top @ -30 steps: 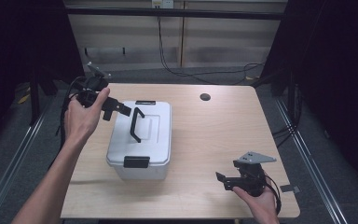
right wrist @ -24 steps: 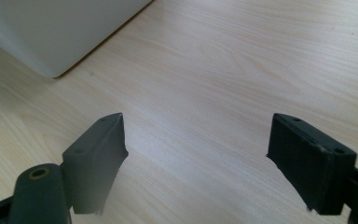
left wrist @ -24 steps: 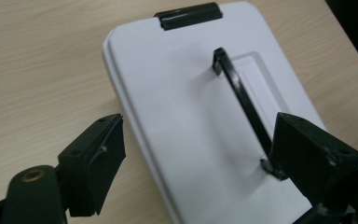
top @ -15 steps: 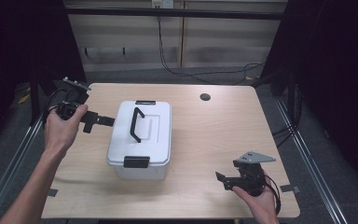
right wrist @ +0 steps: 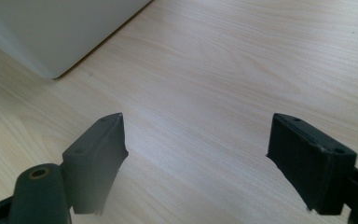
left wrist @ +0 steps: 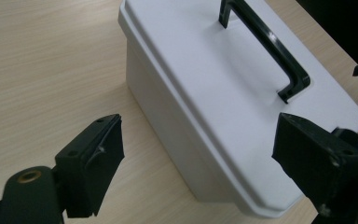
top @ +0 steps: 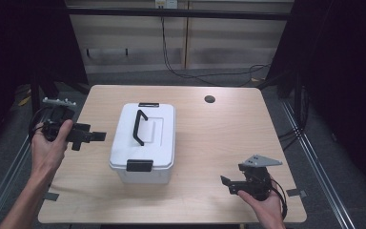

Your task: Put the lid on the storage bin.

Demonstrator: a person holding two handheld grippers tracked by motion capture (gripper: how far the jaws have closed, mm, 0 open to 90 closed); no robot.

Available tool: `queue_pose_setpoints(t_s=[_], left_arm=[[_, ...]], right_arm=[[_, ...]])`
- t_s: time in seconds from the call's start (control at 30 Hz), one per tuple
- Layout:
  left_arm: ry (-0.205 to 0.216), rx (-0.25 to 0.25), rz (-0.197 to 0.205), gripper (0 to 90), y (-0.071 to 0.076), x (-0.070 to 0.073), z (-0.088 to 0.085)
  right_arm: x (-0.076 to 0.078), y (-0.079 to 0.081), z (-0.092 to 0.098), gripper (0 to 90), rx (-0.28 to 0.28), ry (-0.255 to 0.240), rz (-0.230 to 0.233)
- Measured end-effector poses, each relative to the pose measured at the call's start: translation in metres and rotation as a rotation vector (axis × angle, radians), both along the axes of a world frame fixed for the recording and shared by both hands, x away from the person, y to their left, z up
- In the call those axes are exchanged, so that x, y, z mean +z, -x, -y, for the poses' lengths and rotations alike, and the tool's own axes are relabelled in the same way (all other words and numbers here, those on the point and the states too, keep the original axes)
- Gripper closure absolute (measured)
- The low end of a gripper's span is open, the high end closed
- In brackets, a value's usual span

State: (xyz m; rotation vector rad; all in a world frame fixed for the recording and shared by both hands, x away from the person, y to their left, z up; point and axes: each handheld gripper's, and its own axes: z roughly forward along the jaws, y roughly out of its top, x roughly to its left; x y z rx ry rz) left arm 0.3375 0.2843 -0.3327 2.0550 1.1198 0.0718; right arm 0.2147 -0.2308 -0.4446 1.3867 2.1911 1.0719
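Two claws are held over a wooden table (top: 209, 143): the left claw (top: 97, 137), gripped in a hand (top: 50, 148) at the table's left edge, is seen with its jaws spread apart and empty, pointed toward the near side wall of a white lidded box (top: 145, 138). At the table's middle the box is set, its black handle (top: 139, 126) raised on the lid and a black latch (top: 139, 165) shown at its front end. Near the front right corner, well apart from the box, the right claw (top: 225, 183) is held low with its jaws also wide apart over bare wood.
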Motion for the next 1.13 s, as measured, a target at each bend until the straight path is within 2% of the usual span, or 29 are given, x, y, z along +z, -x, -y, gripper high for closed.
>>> queue_pose_setpoints(t_s=[0.07, 0.13, 0.17, 0.2, 0.23, 0.3, 0.4, 0.47, 0.53, 0.6, 0.7, 0.77, 0.83, 0.93, 1.0, 1.1, 1.13], left_arm=[[-0.009, 0.001, -0.002, 16.2, 0.005, -0.005, -0.004], [-0.06, -0.003, 0.015, 16.2, 0.009, -0.007, -0.004], [-0.058, 0.001, 0.018, 16.2, 0.012, -0.008, -0.005], [-0.04, -0.007, 0.023, 16.2, 0.014, -0.008, -0.007], [-0.044, -0.014, 0.037, 16.3, 0.016, -0.008, -0.008], [-0.098, -0.003, 0.057, 16.4, 0.021, -0.011, -0.01], [-0.051, -0.007, 0.041, 16.4, 0.028, -0.02, -0.015], [-0.037, 0.02, 0.024, 16.4, 0.03, -0.031, -0.018], [-0.032, 0.018, 0.016, 16.4, 0.033, -0.042, -0.02], [-0.046, 0.015, 0.007, 16.4, 0.036, -0.051, -0.021], [-0.028, 0.033, 0.016, 16.4, 0.044, -0.063, -0.027], [-0.011, 0.047, -0.006, 16.4, 0.049, -0.072, -0.029], [-0.012, 0.056, 0.006, 16.4, 0.053, -0.079, -0.03], [-0.038, 0.051, 0.004, 16.4, 0.055, -0.087, -0.031], [-0.039, 0.051, 0.014, 16.4, 0.058, -0.09, -0.033], [-0.034, 0.057, 0.008, 16.4, 0.062, -0.095, -0.036], [-0.033, 0.063, 0.02, 16.3, 0.063, -0.096, -0.036]], right_arm=[[0.0, 0.0, 0.001, 18.4, -0.002, 0.001, -0.001], [0.0, -0.001, 0.001, 18.4, -0.002, 0.003, -0.001], [0.0, -0.001, 0.001, 18.4, -0.003, 0.0, -0.003], [0.0, -0.001, 0.0, 18.4, -0.004, 0.0, -0.003], [0.0, -0.001, 0.0, 18.5, -0.003, 0.0, -0.003], [0.0, 0.0, 0.0, 18.4, -0.002, 0.0, 0.0], [0.0, 0.0, 0.001, 18.5, 0.001, 0.0, 0.003], [0.0, -0.001, 0.001, 18.5, 0.0, 0.002, 0.001], [0.0, 0.0, 0.001, 18.5, -0.005, 0.002, -0.002], [0.0, 0.0, 0.0, 18.5, -0.001, 0.002, 0.005], [0.0, 0.0, 0.001, 18.5, -0.006, 0.004, 0.0], [0.0, 0.0, 0.001, 18.6, -0.005, 0.001, 0.003], [0.0, 0.0, 0.001, 19.2, -0.005, -0.002, 0.002], [0.0, 0.001, 0.0, 19.8, -0.002, -0.006, 0.009], [0.0, 0.001, 0.0, 19.7, -0.002, -0.01, 0.01], [-0.002, 0.001, 0.001, 19.7, -0.004, -0.019, 0.006], [-0.002, 0.0, 0.001, 19.6, -0.006, -0.026, -0.003]])
